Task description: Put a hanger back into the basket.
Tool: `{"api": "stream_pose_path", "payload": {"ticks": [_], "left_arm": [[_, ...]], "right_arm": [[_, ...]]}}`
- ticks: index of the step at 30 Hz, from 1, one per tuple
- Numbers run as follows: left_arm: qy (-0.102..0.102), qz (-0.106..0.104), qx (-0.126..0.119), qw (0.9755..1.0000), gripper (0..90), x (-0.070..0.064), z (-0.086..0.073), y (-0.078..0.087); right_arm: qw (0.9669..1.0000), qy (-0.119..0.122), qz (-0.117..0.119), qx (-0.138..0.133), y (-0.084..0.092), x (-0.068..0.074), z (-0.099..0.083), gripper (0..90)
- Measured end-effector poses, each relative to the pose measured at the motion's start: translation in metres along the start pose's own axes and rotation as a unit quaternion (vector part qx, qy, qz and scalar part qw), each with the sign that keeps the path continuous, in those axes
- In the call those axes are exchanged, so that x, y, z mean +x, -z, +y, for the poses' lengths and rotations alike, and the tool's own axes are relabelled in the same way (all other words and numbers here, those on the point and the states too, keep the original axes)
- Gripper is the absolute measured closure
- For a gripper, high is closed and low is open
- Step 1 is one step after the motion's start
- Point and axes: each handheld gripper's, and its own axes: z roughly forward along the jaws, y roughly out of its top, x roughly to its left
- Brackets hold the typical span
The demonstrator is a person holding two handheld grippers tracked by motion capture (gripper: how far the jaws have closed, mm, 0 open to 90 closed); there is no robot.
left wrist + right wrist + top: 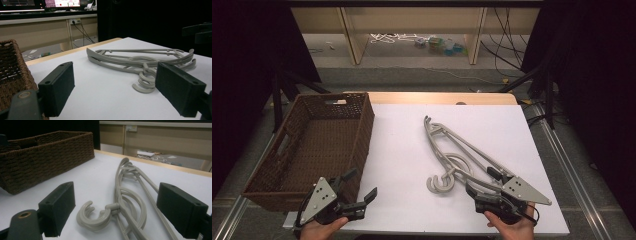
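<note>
Currently grey hangers [457, 155] stacked mid-table, hooks toward near edge. Wicker basket [362, 135] at table's left edge. Left tongs [361, 186] near front-left corner, wide open, empty. Right tongs [482, 181] wide open, empty, beside hangers' near ends.

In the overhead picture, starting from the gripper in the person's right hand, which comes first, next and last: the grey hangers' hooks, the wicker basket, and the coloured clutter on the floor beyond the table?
From the right gripper:
1. Hangers' hooks: just to its left on the white table.
2. Wicker basket: across the table, at its left edge.
3. Coloured clutter: farthest, on the floor beyond the table's far end.
</note>
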Motion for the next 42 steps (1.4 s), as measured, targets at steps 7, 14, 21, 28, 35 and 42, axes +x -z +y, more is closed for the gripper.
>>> {"api": "stream_pose_path", "payload": {"ticks": [7,14,21,28,35,42], "left_arm": [[-0.003,-0.003,0.003,1.0000,15.7,-0.001,0.000,0.000],[0.000,-0.004,0.004,1.0000,15.7,-0.001,0.000,-0.001],[-0.003,-0.007,0.005,1.0000,15.7,-0.001,0.000,-0.002],[-0.005,-0.008,0.003,1.0000,15.7,-0.002,-0.001,-0.003],[-0.006,-0.007,0.008,0.9999,15.7,-0.002,-0.001,-0.003],[-0.009,-0.007,0.011,0.9999,15.7,-0.002,-0.001,-0.003]], "right_arm": [[0.9999,0.002,-0.006,0.012,0.000,-0.003,0.000,17.5],[0.9998,0.008,-0.005,0.020,-0.001,-0.002,0.001,19.0],[0.9984,0.027,0.003,0.050,-0.003,-0.006,0.006,22.6],[0.9869,0.092,0.014,0.132,-0.016,-0.017,0.009,29.7],[0.9692,0.114,0.036,0.216,-0.030,-0.034,0.004,35.7],[0.9480,0.117,0.065,0.289,-0.050,-0.050,-0.003,43.2]]}}
